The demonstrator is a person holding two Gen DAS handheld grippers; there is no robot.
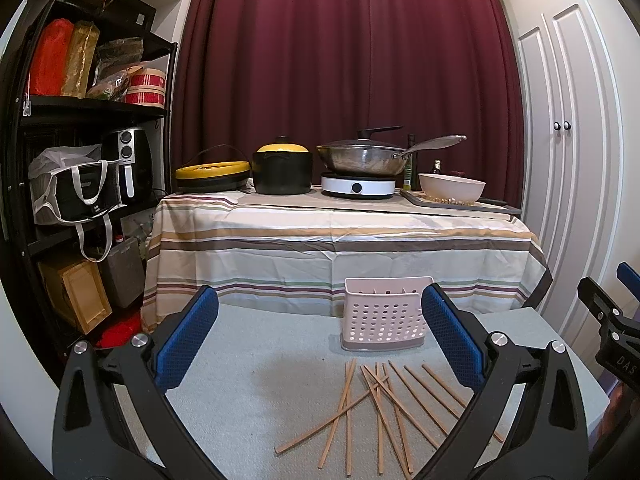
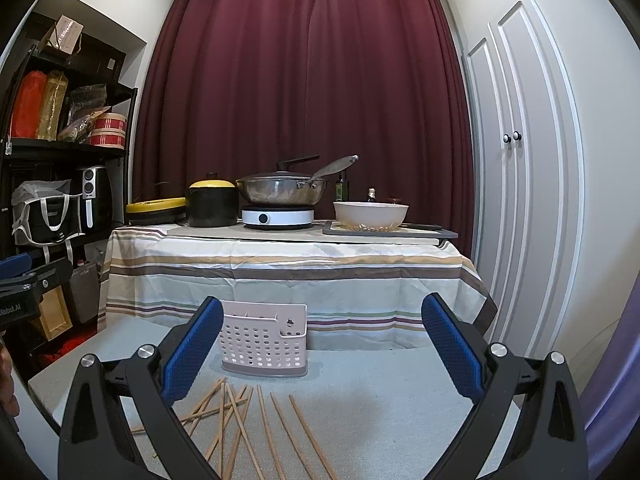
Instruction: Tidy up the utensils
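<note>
both the left gripper [image 1: 320, 336] and right gripper [image 2: 322, 344] hover with jaws wide open and empty, nothing grabbed yet, while the chopsticks [image 1: 384, 404] lie scattered mid-tabletop just in front of the pink holder [image 1: 386, 314] near the far edge, probably their destination.

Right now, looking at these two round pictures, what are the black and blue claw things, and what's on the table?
Each picture comes from a camera on a hand-held gripping tool, looking forward along its two blue-padded fingers. One shows the left tool, the other the right tool. Both are open and hold nothing. On the grey table wooden chopsticks lie scattered, some crossing. Behind them stands a pink perforated holder, apparently empty. Further back, a striped cloth covers a table with pots.
</note>
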